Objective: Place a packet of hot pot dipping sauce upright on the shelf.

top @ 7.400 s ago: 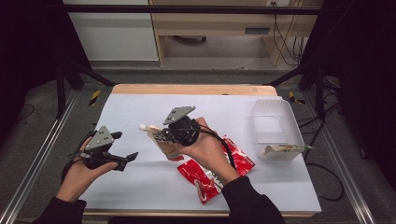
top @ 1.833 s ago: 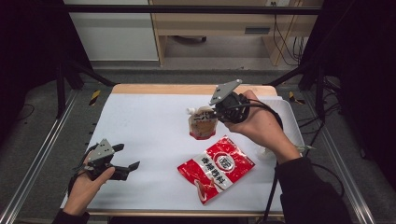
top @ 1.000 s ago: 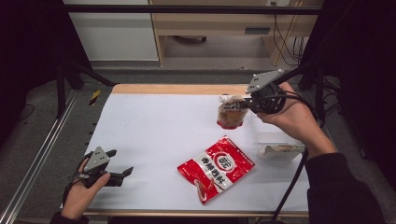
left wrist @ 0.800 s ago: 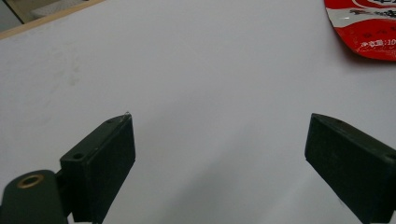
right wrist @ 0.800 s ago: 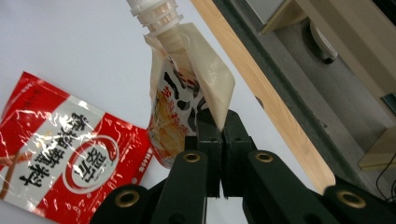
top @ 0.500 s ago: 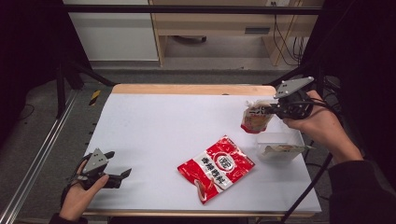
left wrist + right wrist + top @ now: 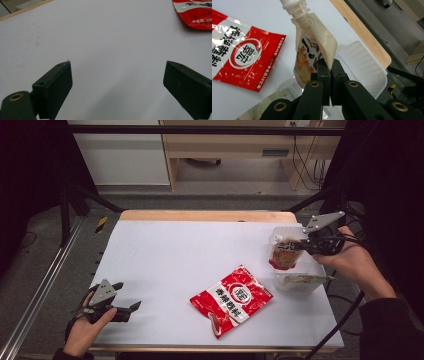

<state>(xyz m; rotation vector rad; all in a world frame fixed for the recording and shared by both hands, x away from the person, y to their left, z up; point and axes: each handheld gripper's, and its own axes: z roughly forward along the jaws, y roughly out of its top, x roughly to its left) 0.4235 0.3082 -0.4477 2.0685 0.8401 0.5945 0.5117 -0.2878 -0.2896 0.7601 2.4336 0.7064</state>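
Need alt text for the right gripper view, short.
The right gripper pinches the edge of a beige spouted pouch, which hangs over a clear plastic bin at the edge of the white table. A red and white snack bag lies flat on the table at left.

On the tabletop (image 7: 165,255) a flat snack packet (image 7: 231,299) lies toward the near edge, right of centre. A bin (image 7: 316,282) stands at the right edge with one pouch (image 7: 302,279) lying in it. Above the bin's far end hangs a spouted pouch (image 7: 283,253), clamped in the right hand-held gripper (image 7: 306,245), while the left hand-held gripper (image 7: 127,310) rests at the near left corner, well apart.
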